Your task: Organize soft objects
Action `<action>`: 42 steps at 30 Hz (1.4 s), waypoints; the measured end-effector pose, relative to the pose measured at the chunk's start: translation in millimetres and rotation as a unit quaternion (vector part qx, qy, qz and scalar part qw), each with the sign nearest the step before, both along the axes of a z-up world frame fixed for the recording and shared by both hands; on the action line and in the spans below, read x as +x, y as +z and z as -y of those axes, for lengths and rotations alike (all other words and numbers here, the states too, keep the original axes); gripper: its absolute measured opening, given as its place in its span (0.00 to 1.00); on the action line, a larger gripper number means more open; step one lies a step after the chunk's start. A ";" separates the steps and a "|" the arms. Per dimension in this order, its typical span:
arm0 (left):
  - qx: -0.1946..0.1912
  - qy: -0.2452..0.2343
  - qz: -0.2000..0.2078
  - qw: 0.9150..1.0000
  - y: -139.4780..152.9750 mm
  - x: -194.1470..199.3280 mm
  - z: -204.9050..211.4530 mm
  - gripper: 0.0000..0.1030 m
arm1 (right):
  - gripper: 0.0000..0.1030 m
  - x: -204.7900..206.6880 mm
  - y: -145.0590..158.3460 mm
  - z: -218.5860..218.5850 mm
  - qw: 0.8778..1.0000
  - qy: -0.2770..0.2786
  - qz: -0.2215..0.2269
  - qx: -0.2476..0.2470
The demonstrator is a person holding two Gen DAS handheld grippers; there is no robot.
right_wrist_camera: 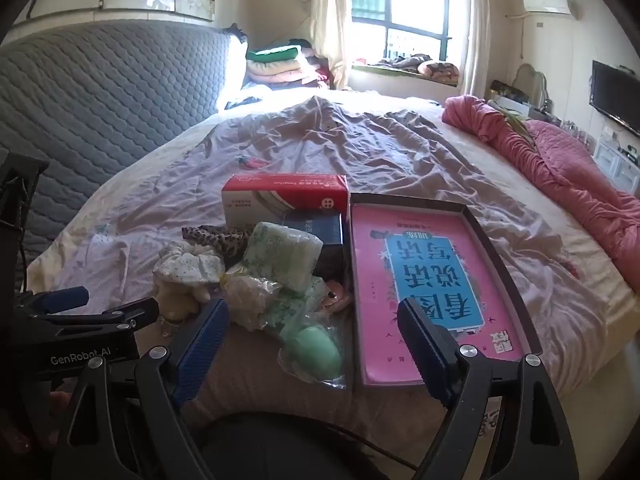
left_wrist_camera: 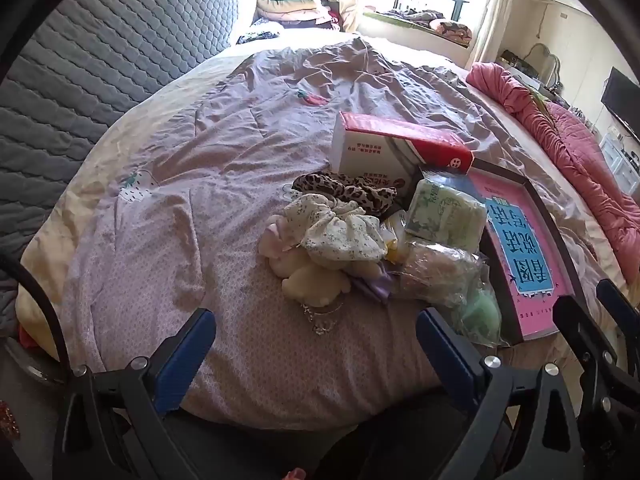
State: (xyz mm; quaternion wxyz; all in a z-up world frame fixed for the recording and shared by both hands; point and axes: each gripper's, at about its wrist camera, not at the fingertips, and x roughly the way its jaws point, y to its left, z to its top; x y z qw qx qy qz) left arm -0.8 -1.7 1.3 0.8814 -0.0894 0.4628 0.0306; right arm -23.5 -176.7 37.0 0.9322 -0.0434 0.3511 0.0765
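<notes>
While both claws hung wide open over the bed (left_wrist_camera: 168,184), nothing was gripped in either. Just ahead of the left claw (left_wrist_camera: 316,344) was found the heap: floral scrunchie (left_wrist_camera: 340,232), leopard scrunchie (left_wrist_camera: 352,192), cream plush toy (left_wrist_camera: 312,284), tissue pack (left_wrist_camera: 444,212). Ahead of the right claw (right_wrist_camera: 314,332), slightly rightward, was noted a tray (right_wrist_camera: 516,280); a green bagged item (right_wrist_camera: 316,348) lay between its fingers.

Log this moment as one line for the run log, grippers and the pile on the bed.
left gripper: open, empty | right gripper: open, empty | soft pile: untouched on bed, beside tray | phase: approach
</notes>
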 end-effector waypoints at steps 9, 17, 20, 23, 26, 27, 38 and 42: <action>0.028 0.006 0.001 1.000 5.7 -12.7 4.5 0.98 | 0.84 -3.7 0.2 5.4 1.000 -0.008 0.002 0.008; 0.035 0.003 0.002 0.999 8.2 -16.2 9.3 0.98 | 0.84 -4.2 -0.6 8.0 1.000 -0.010 0.000 0.007; 0.037 0.001 0.002 0.999 9.2 -16.5 10.4 0.98 | 0.84 -4.3 0.0 8.8 1.000 -0.011 -0.001 0.008; 0.037 0.001 0.001 0.999 7.6 -16.9 10.5 0.98 | 0.84 -4.1 -0.3 10.1 1.000 -0.013 -0.002 0.009; 0.037 0.001 0.001 0.999 7.7 -17.3 10.9 0.98 | 0.84 -3.6 -0.5 10.5 1.000 -0.013 -0.004 0.010; 0.037 0.001 0.002 0.999 7.8 -17.4 10.9 0.98 | 0.84 -4.0 -0.5 10.7 1.000 -0.013 -0.004 0.010; 0.036 -0.001 0.003 0.999 6.1 -18.1 13.5 0.98 | 0.84 -2.8 -1.7 9.5 1.000 -0.011 -0.006 0.010; 0.037 -0.001 0.003 0.999 6.2 -17.7 13.0 0.98 | 0.84 -2.9 -1.9 9.6 1.000 -0.011 -0.006 0.009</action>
